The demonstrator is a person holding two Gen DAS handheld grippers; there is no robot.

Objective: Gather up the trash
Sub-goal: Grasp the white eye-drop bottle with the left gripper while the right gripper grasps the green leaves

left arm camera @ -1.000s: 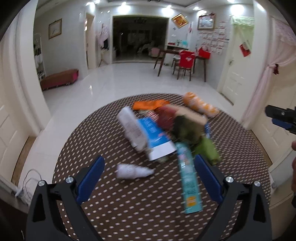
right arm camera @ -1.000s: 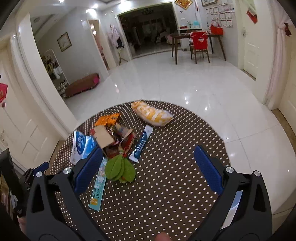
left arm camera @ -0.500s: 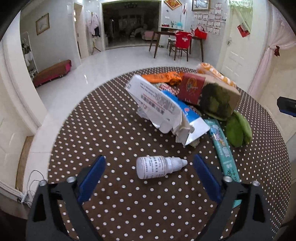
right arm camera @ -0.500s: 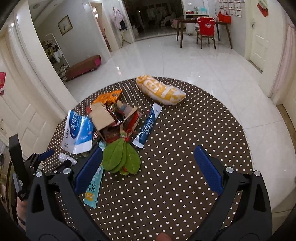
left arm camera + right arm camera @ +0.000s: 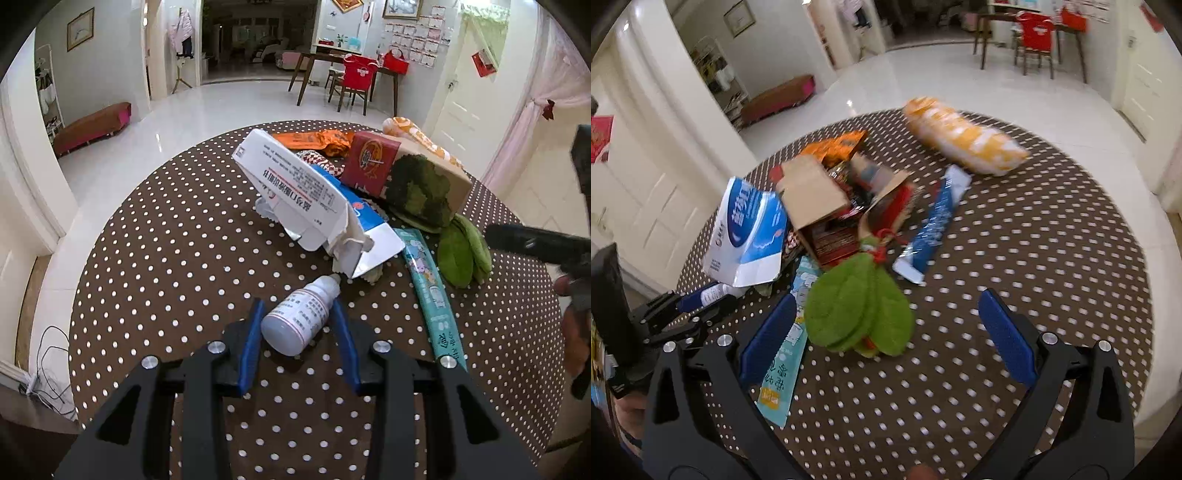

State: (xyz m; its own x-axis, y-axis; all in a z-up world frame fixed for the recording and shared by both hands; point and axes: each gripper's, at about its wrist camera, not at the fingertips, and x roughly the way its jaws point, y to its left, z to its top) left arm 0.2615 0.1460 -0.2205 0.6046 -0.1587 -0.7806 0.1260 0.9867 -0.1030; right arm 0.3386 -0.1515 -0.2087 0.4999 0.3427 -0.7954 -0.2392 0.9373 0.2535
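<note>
Now the left gripper (image 5: 297,325) is reaching down at the lower middle of the left wrist view, and its jaws have just been closing around a small white dropper bottle (image 5: 301,317) lying on its side on the polka-dot tabletop (image 5: 166,258). Both blue pads are pressing against the bottle's flanks, with its capped tip pointing up-frame toward the torn blue-and-white carton (image 5: 314,199). Just right of the bottle a teal wrapper (image 5: 432,295) is lying lengthwise, and green fabric leaves (image 5: 461,254) are sitting beyond it, beside a brown and red cardboard box (image 5: 406,173).

Over in the right wrist view, the right gripper (image 5: 886,332) is hovering with its jaws standing wide apart and nothing between the pads; the green leaves are lying just ahead of them at centre frame. A yellow snack bag (image 5: 964,140) is resting at the upper right of the tabletop, well apart from the pile, and a blue sachet (image 5: 934,229) is lying between them.
</note>
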